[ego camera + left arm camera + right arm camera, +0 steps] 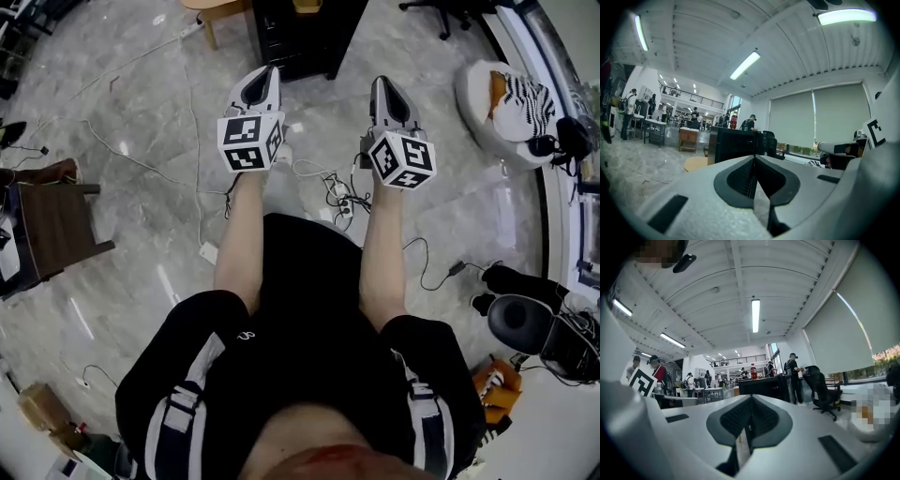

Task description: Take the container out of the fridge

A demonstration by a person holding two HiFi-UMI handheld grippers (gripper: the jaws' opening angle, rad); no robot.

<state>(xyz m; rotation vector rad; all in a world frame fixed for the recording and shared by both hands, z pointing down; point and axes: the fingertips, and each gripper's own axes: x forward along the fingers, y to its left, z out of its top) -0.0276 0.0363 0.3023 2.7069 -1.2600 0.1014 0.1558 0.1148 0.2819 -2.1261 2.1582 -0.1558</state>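
Task progress: by my judgement nothing is done yet. No door is open, nothing is grasped, and the approach, the door opening, the grasp and the lift-out all remain.

Landmark: a black cabinet [302, 39] stands on the floor [141, 216] straight ahead of the person. It may be the fridge, but no view confirms this.

Container: not visible in any view. If the black cabinet is the fridge, the container is presumably inside it, behind the closed front.

Left hand-held gripper [266, 79]: held out in front of the person, short of the black cabinet and pointing toward its left part. Its own view shows the jaws pressed together at the tips [754, 158] with nothing between them. It touches nothing.

Right hand-held gripper [384, 86]: held level with the left one, short of the black cabinet and just off its right corner. Its own view shows the jaws closed on each other [750, 399] and empty. It touches nothing.

Spacing: the two units are apart and side by side, both clear of the black cabinet.

Hazard: loose cables [330, 192] lie on the floor between the person and the black cabinet. Step over them on the approach.
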